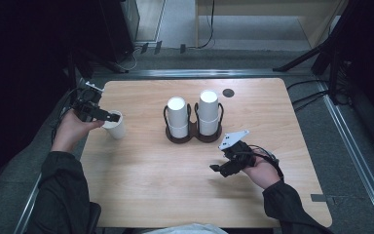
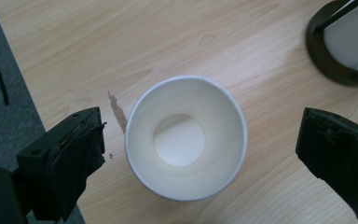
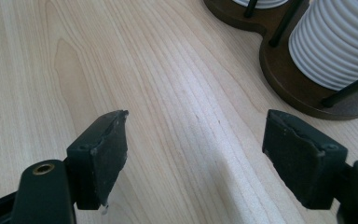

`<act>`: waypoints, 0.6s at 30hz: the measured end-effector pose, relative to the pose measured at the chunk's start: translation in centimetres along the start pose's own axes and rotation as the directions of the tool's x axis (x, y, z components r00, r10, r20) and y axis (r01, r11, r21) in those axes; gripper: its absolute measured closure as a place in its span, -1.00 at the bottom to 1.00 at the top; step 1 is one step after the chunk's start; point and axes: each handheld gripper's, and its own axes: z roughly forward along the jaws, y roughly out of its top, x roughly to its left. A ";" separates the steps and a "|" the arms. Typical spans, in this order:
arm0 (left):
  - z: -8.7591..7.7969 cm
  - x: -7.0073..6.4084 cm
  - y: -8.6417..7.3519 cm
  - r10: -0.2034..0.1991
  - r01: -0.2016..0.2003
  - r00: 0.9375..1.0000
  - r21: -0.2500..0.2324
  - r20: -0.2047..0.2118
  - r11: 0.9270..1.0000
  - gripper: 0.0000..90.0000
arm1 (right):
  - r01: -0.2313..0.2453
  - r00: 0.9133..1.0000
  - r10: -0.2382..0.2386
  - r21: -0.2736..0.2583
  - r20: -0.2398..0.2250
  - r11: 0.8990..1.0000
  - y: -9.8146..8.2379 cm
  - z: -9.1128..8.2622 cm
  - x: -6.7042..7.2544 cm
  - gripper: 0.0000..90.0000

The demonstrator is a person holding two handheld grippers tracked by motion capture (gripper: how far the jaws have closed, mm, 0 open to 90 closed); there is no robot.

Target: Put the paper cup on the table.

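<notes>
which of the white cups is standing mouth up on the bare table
The single cup at the table's left, under the open left gripper. The two cup stacks sit upside down in the dark holder.

High view: surface (image 1: pixel 175 175) evenly lit from overhead, surroundings very dark, esp. left and right edges; low res, soft detail. Faint short shadows under the right tongs (image 1: pixel 215 168). Left gripper view: bright, mild glare streak on wood right of the cup (image 2: pixel 186 138); cup sharp, tongs' black jaws near the lens slightly soft, little detail in them. Right gripper view: soft sheen band on wood between the jaws; holder (image 3: pixel 298 88) beyond them, top right, fairly sharp.
</notes>
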 end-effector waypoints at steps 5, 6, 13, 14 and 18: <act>-1.4 -0.7 0.2 0.007 -0.005 0.999 -0.048 0.046 0.999 -0.97 | 0.003 1.000 -0.003 0.002 -0.003 1.000 0.1 0.1 -0.1 -0.51; -1.6 -0.8 0.3 0.010 -0.007 0.999 -0.055 0.050 0.998 -0.97 | 0.007 1.000 -0.007 0.001 -0.002 1.000 0.1 0.1 -0.1 -0.51; -3.0 -2.7 0.7 0.060 -0.050 0.994 -0.108 0.086 0.993 -0.97 | 0.017 1.000 -0.017 0.001 -0.007 1.000 0.3 0.2 -0.1 -0.51; -3.0 -3.0 0.7 0.073 -0.064 0.994 -0.108 0.084 0.992 -0.97 | 0.018 1.000 -0.018 0.000 -0.007 1.000 0.4 0.2 -0.1 -0.51; -2.9 -4.4 0.9 0.108 -0.097 0.990 -0.122 0.088 0.988 -0.97 | 0.017 1.000 -0.017 0.000 -0.006 1.000 0.5 0.2 0.0 -0.51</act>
